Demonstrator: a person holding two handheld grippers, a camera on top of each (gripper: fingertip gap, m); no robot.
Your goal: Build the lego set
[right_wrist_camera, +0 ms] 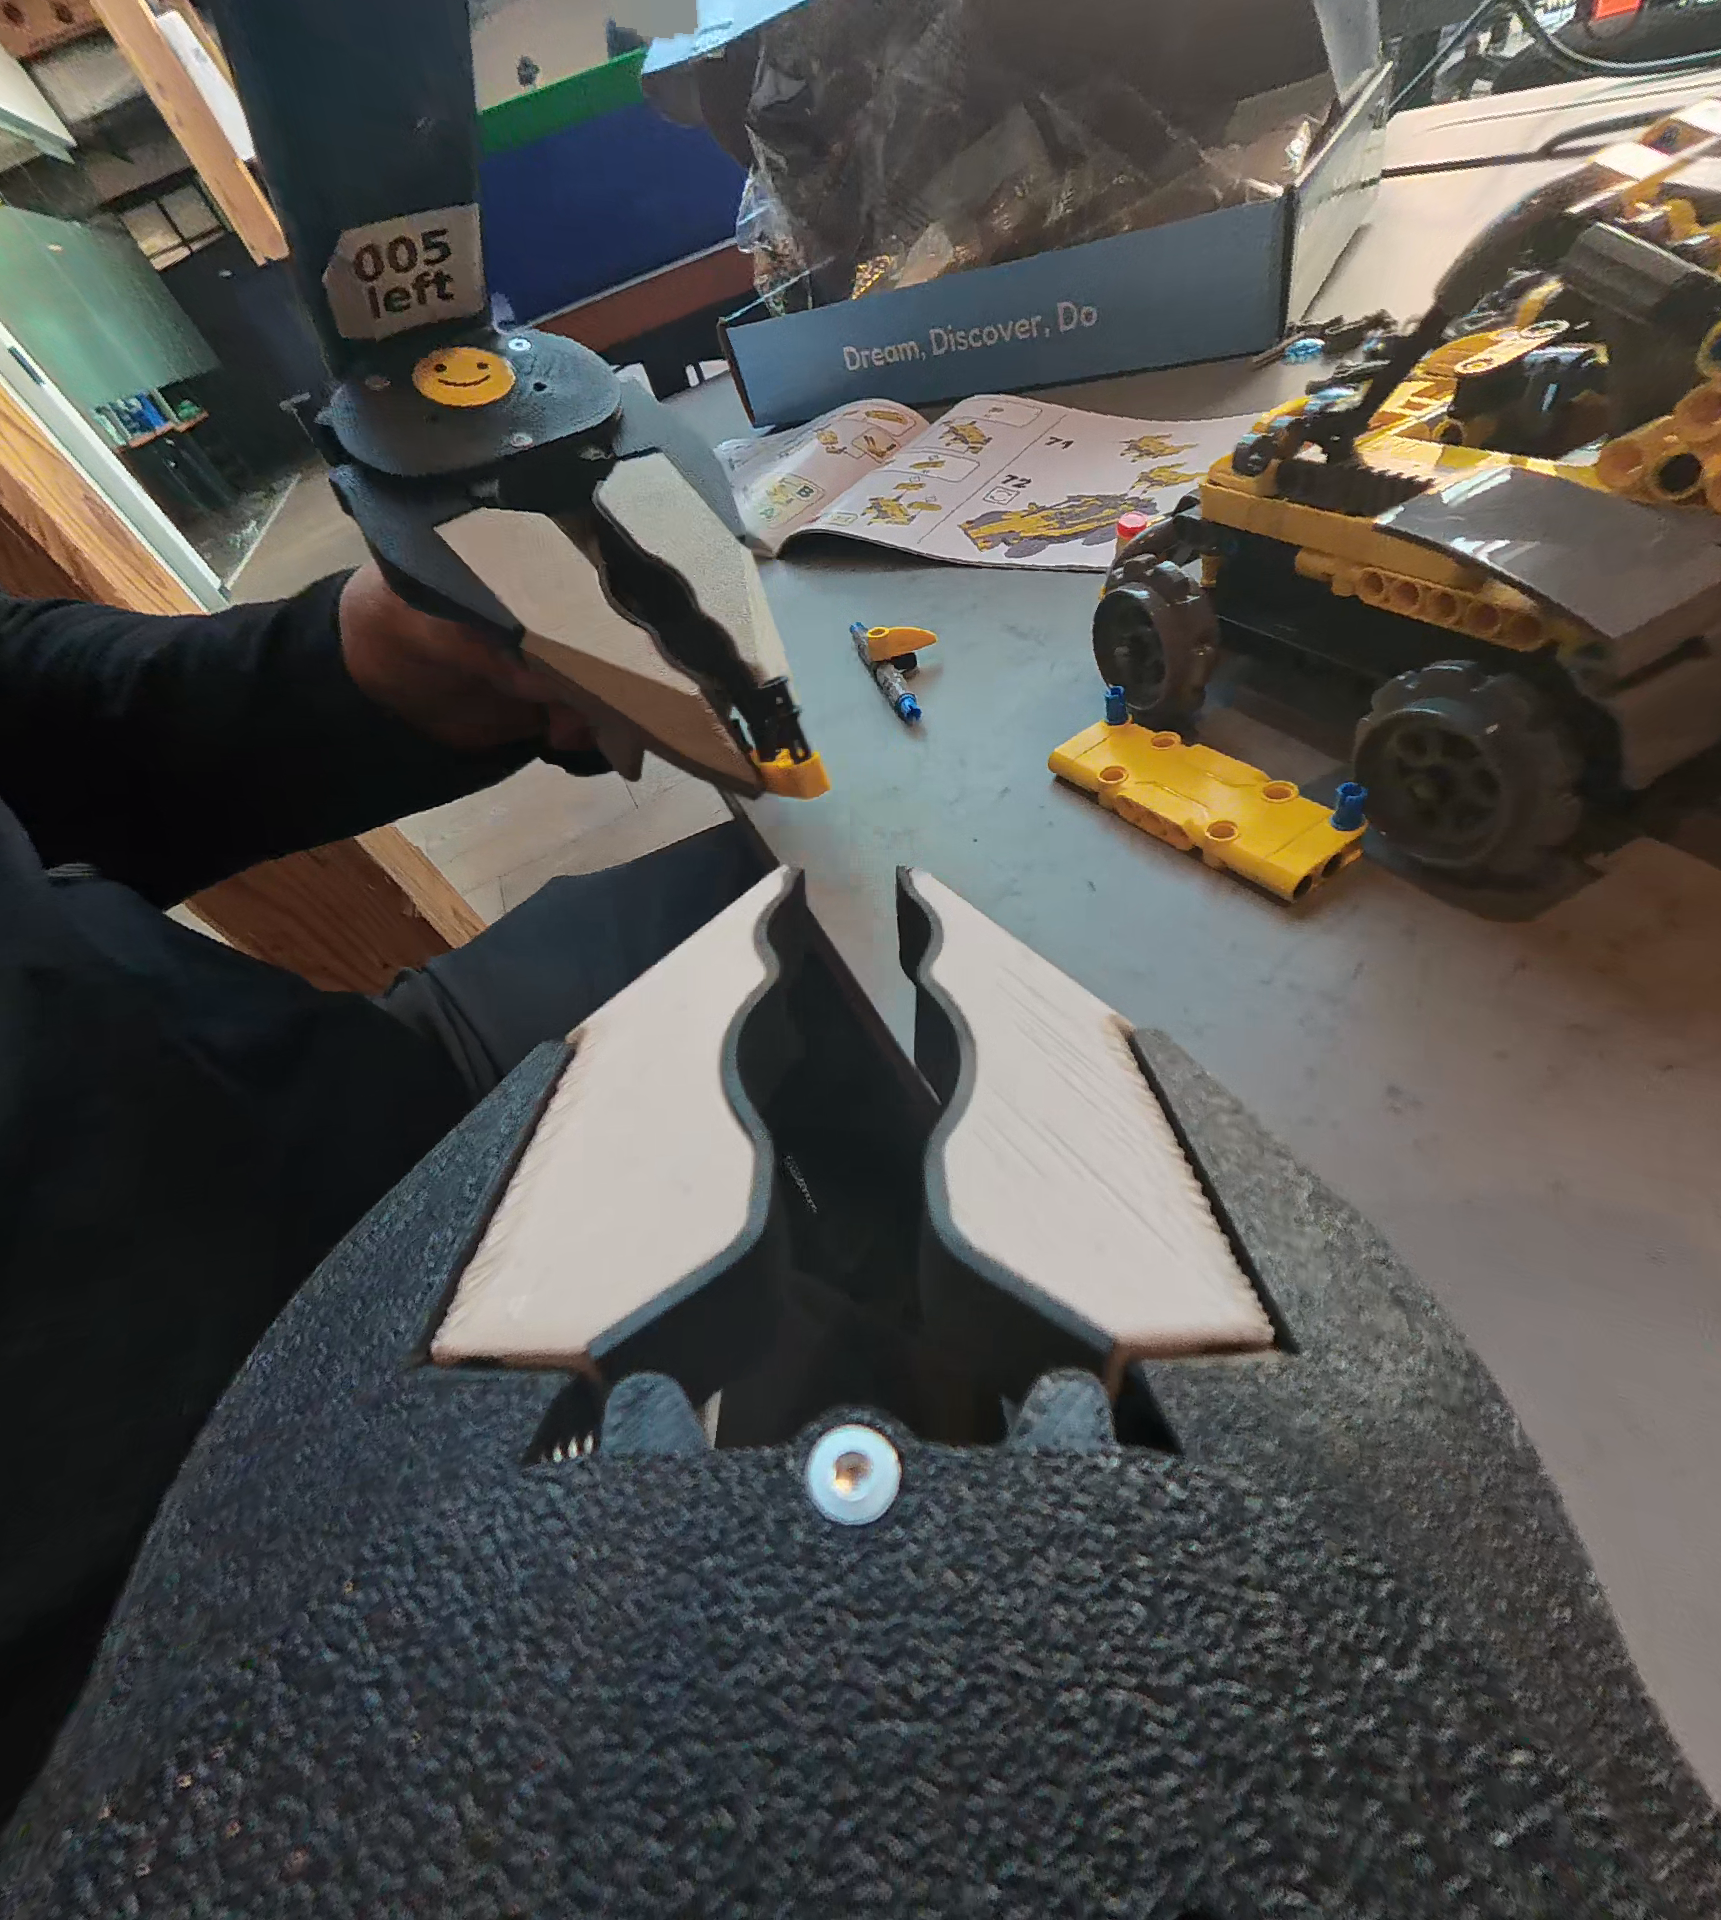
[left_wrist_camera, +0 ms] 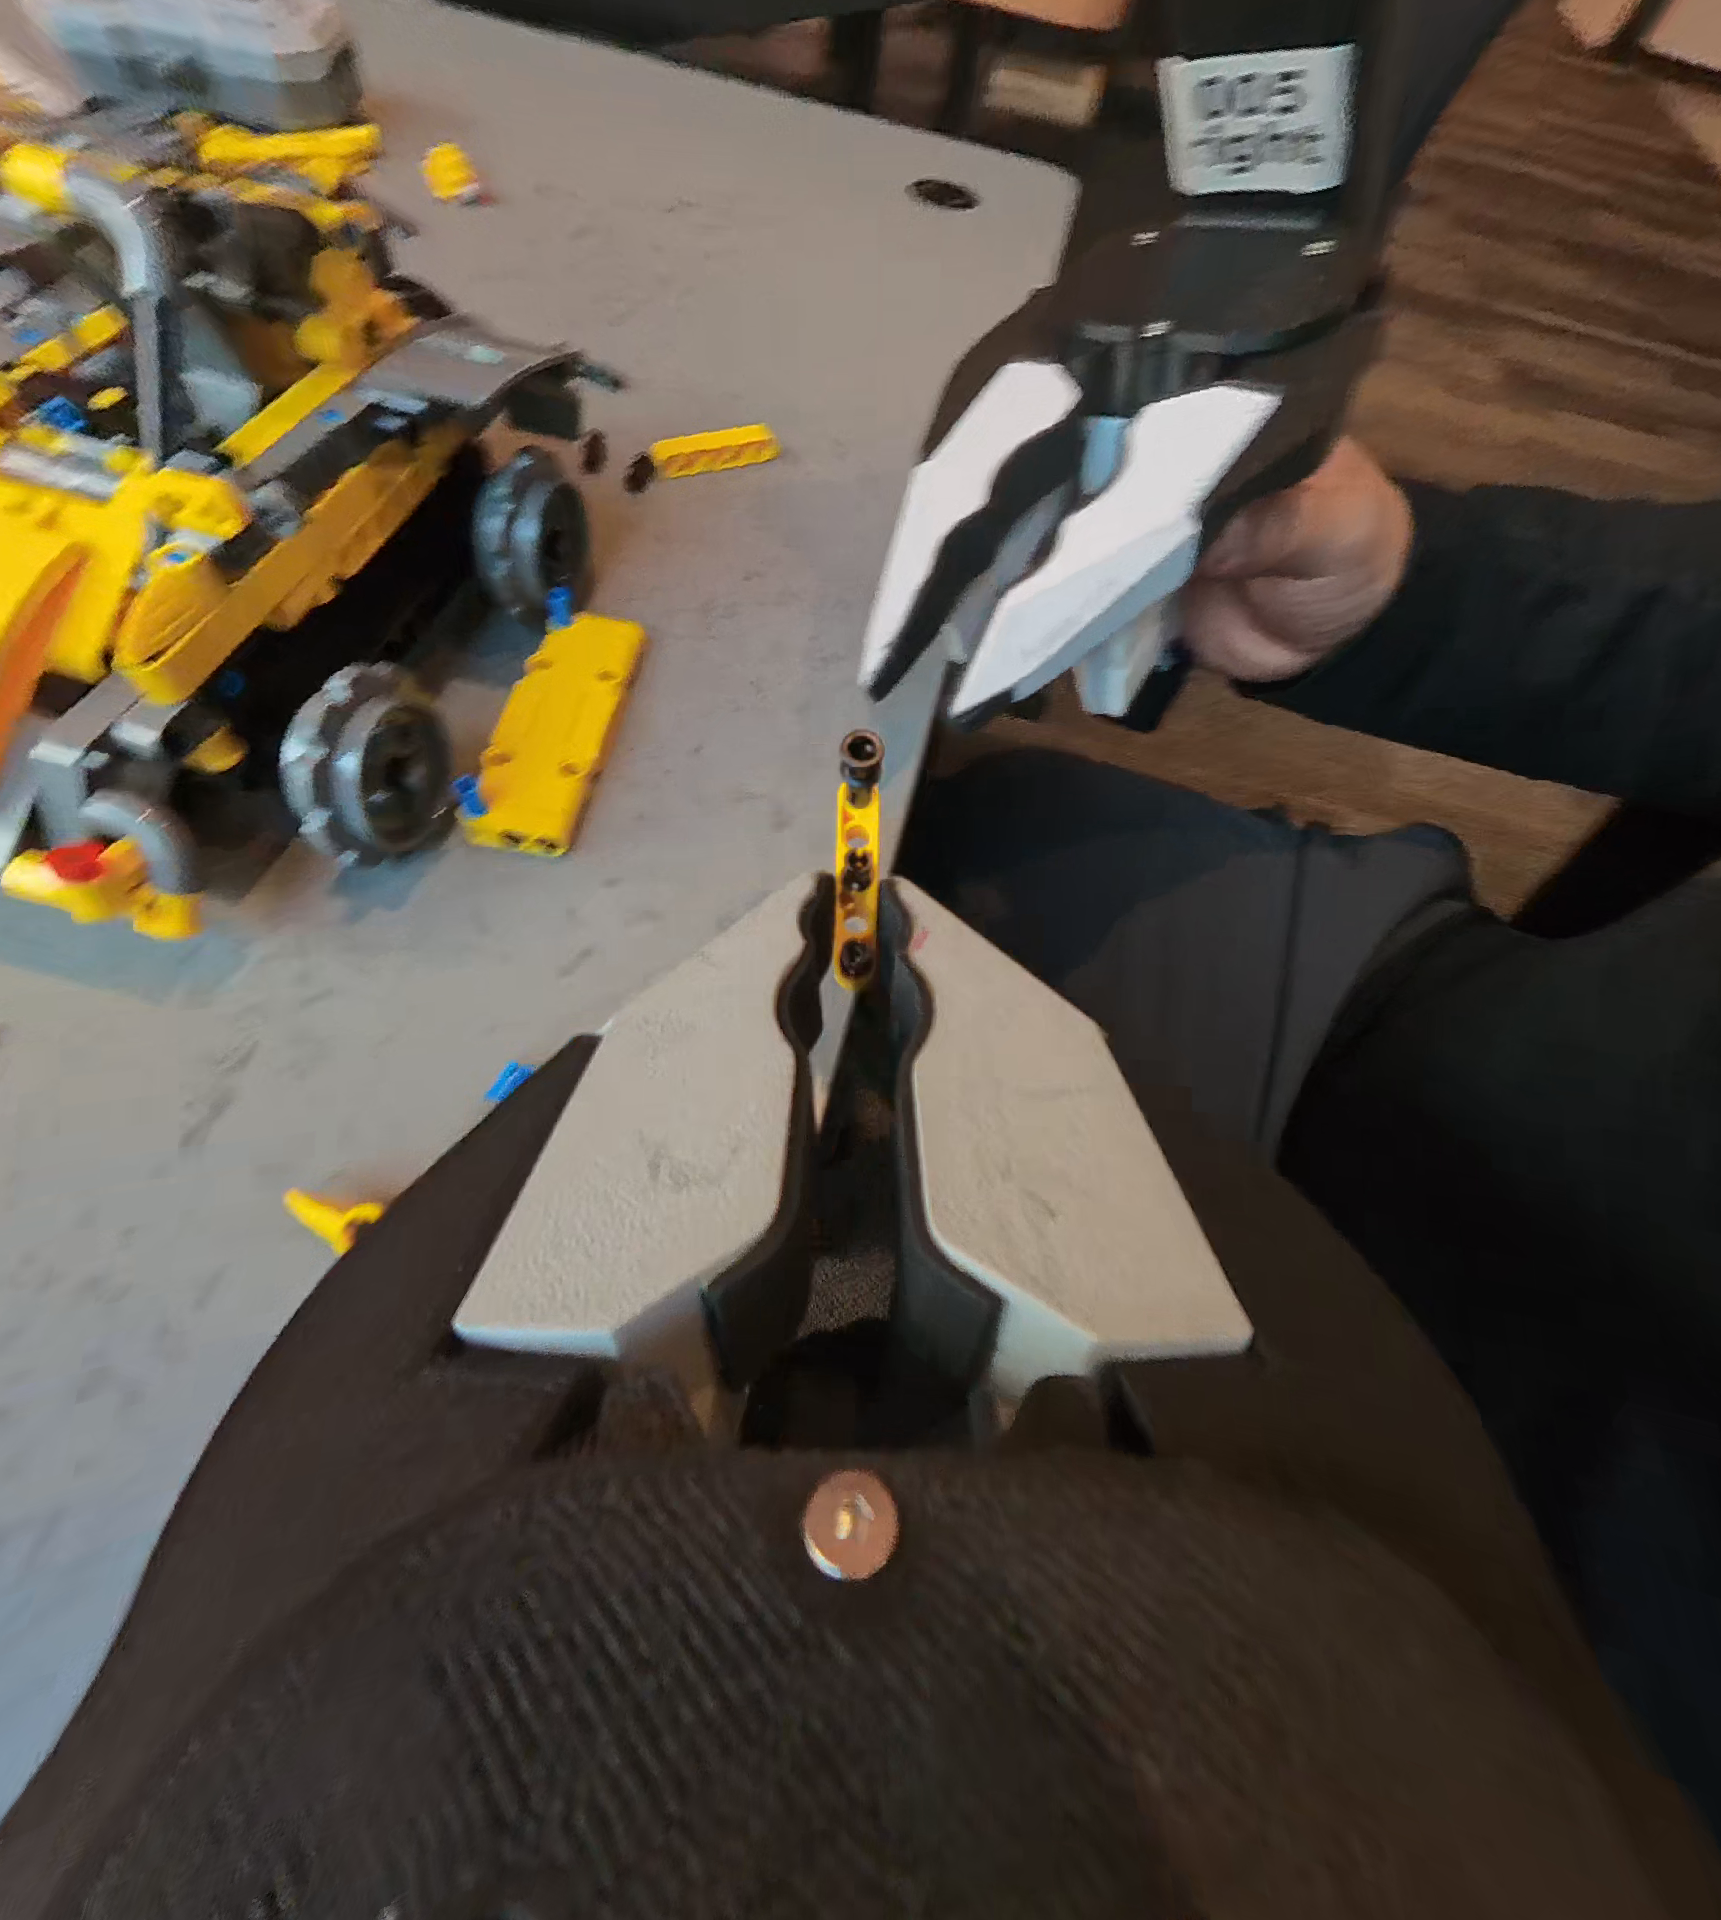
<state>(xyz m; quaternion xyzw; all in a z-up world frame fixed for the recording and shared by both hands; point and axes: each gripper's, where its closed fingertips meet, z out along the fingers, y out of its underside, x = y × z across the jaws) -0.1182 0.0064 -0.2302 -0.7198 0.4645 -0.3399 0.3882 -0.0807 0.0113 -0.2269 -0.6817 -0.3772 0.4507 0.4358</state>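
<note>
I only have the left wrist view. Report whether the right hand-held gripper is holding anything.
Observer: The right hand-held gripper is open, with nothing between its fingers.
Operator: Tell me what the white paper at my left edge is.
Observer: It is an instruction booklet, lying open on the table beside the toy truck.
Operator: Say what sits beyond it.
Observer: An open dark cardboard box with crumpled plastic bags inside.
</note>
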